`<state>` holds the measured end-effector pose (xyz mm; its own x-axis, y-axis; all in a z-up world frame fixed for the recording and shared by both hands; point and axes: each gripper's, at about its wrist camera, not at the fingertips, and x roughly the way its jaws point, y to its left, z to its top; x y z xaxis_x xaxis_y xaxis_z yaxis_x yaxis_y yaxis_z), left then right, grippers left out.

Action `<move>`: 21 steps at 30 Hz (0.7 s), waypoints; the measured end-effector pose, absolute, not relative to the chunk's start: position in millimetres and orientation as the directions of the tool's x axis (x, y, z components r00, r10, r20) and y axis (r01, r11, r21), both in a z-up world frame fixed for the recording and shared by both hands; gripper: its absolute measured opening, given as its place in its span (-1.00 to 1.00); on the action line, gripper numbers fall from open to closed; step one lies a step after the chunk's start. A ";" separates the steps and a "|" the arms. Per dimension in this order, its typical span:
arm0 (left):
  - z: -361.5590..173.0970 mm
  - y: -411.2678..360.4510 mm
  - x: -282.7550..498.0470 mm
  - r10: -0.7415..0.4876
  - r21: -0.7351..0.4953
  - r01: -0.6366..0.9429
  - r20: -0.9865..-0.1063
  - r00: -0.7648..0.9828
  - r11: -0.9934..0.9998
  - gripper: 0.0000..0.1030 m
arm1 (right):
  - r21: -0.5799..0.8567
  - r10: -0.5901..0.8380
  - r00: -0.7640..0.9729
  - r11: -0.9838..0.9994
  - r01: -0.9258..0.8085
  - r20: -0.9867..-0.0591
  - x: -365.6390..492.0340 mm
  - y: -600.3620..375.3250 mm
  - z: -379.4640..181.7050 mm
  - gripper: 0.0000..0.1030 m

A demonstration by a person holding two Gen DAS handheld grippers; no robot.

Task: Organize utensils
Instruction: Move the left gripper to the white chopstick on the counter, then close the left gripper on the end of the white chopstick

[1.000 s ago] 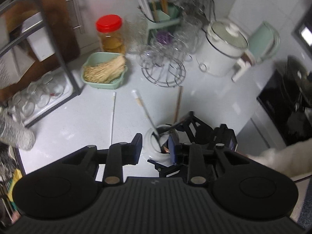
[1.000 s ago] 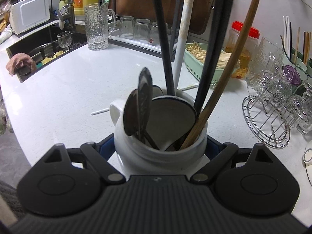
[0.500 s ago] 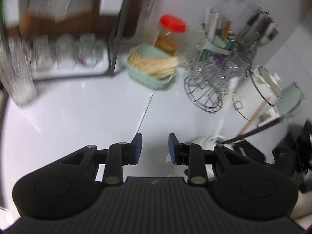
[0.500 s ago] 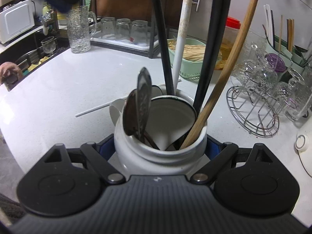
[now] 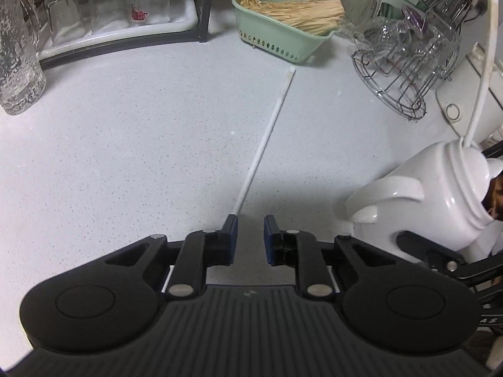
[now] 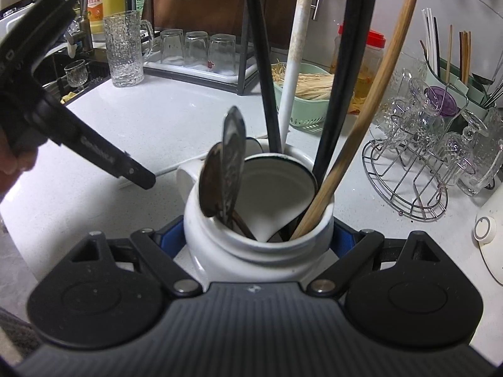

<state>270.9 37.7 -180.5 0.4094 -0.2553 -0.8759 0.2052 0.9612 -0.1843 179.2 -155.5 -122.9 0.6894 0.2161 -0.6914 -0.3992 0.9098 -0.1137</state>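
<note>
A white ceramic jar (image 6: 257,245) with small handles holds several utensils: metal spoons (image 6: 226,172), black handles, a white handle and a wooden stick (image 6: 361,116). My right gripper (image 6: 257,235) is shut on the jar, one finger on each side. The jar also shows in the left wrist view (image 5: 440,194) at the right. A long white chopstick (image 5: 267,138) lies on the counter. My left gripper (image 5: 250,229) is open and empty, low over the counter, with the chopstick's near end at its left fingertip. It shows in the right wrist view (image 6: 138,179) too.
A green basket of sticks (image 5: 283,28) stands beyond the chopstick. A wire rack of glasses (image 5: 405,56) is at the right. A dish rack with upturned glasses (image 5: 110,9) and a glass mug (image 5: 17,56) are at the left. A white cooker (image 6: 490,238) sits right.
My left gripper has swung away from the jar and come down low to the counter at the white chopstick's near end. My right gripper still holds the jar in place.
</note>
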 end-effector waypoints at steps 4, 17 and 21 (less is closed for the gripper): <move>-180.1 34.8 269.2 -0.230 -0.147 0.219 -0.874 0.428 0.965 -0.69 | -0.114 0.217 0.689 0.909 -0.401 -0.691 179.7 -155.7 -123.3 0.81; -185.2 36.7 265.4 -0.175 -0.084 0.215 -0.874 0.452 0.973 -0.88 | -0.113 0.217 0.689 0.910 -0.400 -0.692 179.8 -155.4 -122.9 0.80; -183.7 32.8 258.5 -0.167 -0.083 0.202 -0.880 0.445 0.976 -0.93 | -0.114 0.217 0.691 0.910 -0.399 -0.690 180.1 -155.5 -123.4 0.81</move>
<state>258.5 32.8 -183.7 0.4449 -0.1667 -0.8799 0.2021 0.9759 -0.0827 180.1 -155.5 -123.4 0.6907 0.2168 -0.6899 -0.3993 0.9097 -0.1138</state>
